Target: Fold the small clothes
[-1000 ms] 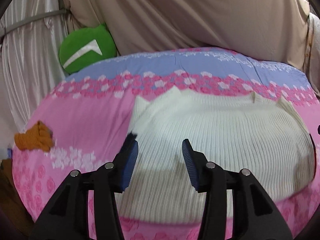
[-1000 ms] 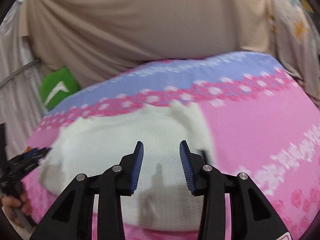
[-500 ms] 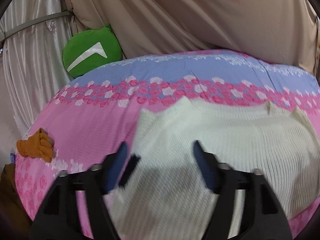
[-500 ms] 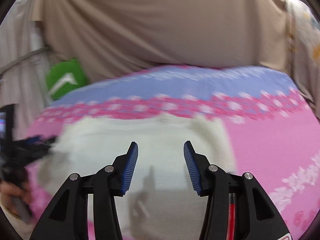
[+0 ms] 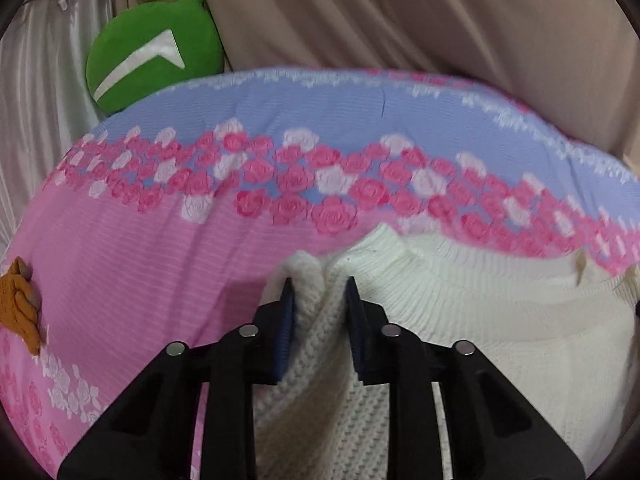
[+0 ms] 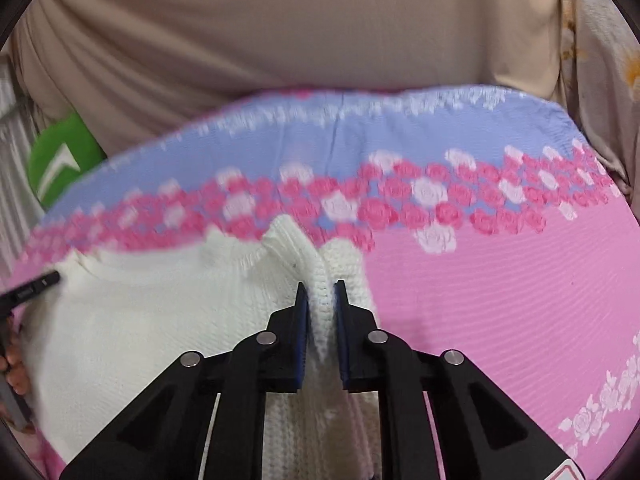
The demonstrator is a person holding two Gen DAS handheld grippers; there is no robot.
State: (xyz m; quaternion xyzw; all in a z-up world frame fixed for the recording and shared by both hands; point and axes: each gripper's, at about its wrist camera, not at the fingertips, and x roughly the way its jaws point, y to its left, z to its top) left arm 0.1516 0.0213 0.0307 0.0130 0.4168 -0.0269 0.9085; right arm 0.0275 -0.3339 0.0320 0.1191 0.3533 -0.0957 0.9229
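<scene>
I have both tools closing: left tool [image 5: 318,300] and right tool [image 6: 320,300] each pinch the sweater [image 5: 480,332] at opposite shoulders, neckline toward frame top.

Bedroom: floral bedsheet [image 5: 168,248], curtains [image 5: 400,20]

Background only, from my wrist views: bed sheet [image 5: 132,248] pink up front, a band of pink and white roses across it, blue strip behind. Green cushion [image 5: 154,58] with a white chevron, wedged at the far left corner against the beige drape [image 5: 420,20]. Silvery curtain [image 5: 44,92] left of that. Orange knit item [image 5: 20,308] on the sheet's left edge, partly cut off. Floral cloth [image 6: 600,60] far right.
</scene>
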